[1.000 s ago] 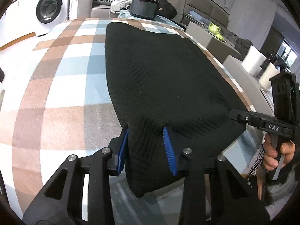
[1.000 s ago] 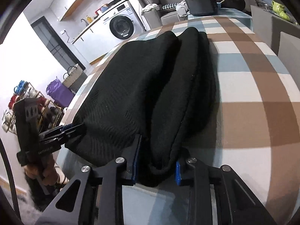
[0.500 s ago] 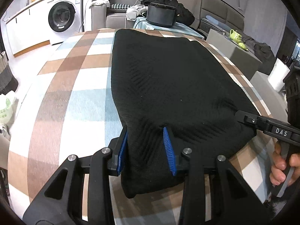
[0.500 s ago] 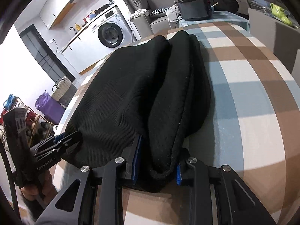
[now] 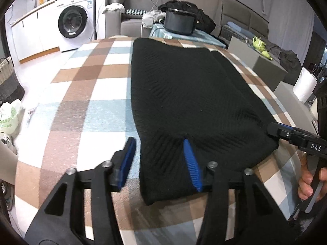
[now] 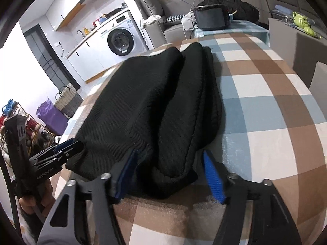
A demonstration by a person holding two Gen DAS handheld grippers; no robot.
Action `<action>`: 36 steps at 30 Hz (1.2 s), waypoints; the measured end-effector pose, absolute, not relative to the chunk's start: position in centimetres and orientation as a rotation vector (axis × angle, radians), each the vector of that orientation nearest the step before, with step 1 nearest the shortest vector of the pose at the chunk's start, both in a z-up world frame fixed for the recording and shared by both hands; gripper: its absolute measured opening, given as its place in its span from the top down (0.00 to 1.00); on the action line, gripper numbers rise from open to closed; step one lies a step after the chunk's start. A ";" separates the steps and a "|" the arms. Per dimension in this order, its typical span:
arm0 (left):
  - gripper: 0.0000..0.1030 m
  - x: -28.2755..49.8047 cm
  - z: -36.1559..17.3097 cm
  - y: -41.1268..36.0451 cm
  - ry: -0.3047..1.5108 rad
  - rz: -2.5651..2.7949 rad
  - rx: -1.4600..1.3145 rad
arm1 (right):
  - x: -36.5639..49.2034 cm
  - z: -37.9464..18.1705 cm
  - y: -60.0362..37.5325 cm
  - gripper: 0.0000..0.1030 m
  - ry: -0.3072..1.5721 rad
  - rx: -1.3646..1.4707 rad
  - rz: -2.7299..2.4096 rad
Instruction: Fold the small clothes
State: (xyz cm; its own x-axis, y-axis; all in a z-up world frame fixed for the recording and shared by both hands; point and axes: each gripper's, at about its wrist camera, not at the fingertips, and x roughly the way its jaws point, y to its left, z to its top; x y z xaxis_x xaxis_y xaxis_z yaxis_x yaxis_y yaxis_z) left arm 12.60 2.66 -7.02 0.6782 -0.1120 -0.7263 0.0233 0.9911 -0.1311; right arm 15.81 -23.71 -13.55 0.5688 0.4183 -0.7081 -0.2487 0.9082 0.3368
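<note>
one black garment [image 5: 190, 94] is lying folded, long axis running away down the table [image 5: 85, 110]; two grippers, left [image 5: 159, 159] and right [image 6: 173, 173], are opening, its near edge lying loose between their fingers.

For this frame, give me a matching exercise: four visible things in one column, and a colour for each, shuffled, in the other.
Things:
1. garment
2. washing machine
3. teapot
4. pads of the left hand-held gripper

Colours:
A. blue
B. white
C. black
D. yellow-green

Pairs: 1-C, 2-B, 3-D, 4-A
</note>
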 end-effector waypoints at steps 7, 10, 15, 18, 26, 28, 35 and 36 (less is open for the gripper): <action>0.19 8.9 -4.5 3.9 0.716 -0.071 -0.128 | 13.8 -11.9 -24.9 0.06 0.814 0.234 0.437; 0.09 7.0 -3.3 4.2 0.657 -0.066 -0.117 | 12.5 -10.9 -25.1 0.00 0.742 0.200 0.455; 0.01 4.9 -1.9 4.1 0.580 -0.061 -0.099 | 11.1 -9.8 -25.1 0.00 0.656 0.158 0.461; 0.01 3.9 -1.6 4.0 0.548 -0.052 -0.100 | 10.0 -9.2 -25.1 0.00 0.577 0.131 0.444; 0.01 2.8 -2.7 3.5 0.521 -0.050 -0.097 | 8.9 -9.3 -24.5 0.00 0.491 0.094 0.448; 0.01 2.3 -3.0 3.4 0.516 -0.061 -0.103 | 8.9 -9.6 -24.5 0.00 0.492 0.108 0.460; 0.01 1.6 -3.9 3.2 0.510 -0.096 -0.115 | 8.4 -10.4 -25.0 0.00 0.468 0.148 0.490; 0.01 1.7 -3.8 3.2 0.512 -0.100 -0.117 | 8.3 -10.5 -25.1 0.00 0.471 0.160 0.493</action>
State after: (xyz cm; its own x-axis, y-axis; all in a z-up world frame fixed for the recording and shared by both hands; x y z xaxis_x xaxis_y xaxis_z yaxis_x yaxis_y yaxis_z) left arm 1.66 3.21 -3.84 0.8673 -0.1246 -0.4819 0.0662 0.9885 -0.1363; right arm 8.31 -25.07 -10.54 0.7768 0.4902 -0.3954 -0.4179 0.8709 0.2587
